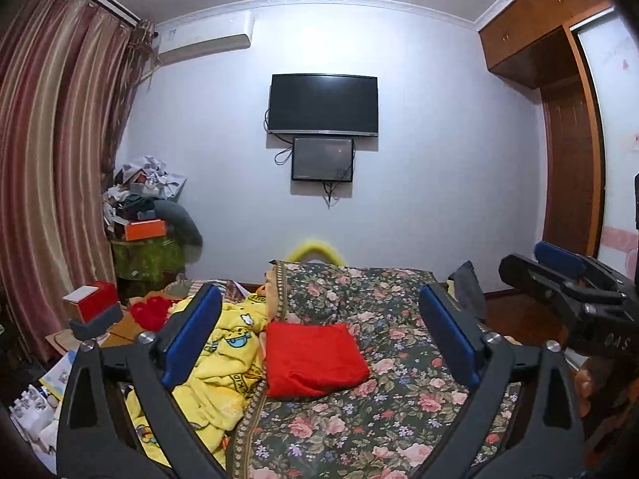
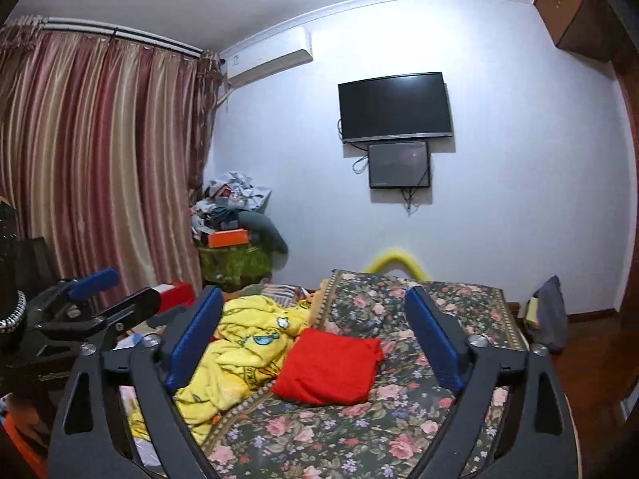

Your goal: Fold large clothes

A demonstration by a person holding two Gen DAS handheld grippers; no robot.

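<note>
While both grippers, left (image 1: 319,331) and right (image 2: 315,339), are held spread and empty above the bed (image 2: 359,439), a folded red garment (image 1: 313,359) is seen beside a rumpled yellow garment (image 1: 223,359); both are probably soft, limp and best pinched at corners.

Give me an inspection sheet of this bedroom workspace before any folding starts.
Surface: bed with floral cover, partly bare.
Job's things: red garment lying folded on the cover; yellow cartoon-print cloth crumpled beside it.
Clutter: heaped pile in the corner; red box at bedside.
Grippers: left hand-held gripper and right hand-held gripper both open, holding nothing, above the bed.
Cables: loose leads hanging around the small screen under the TV.
Surroundings: striped curtains, air conditioner, wooden wardrobe.
</note>
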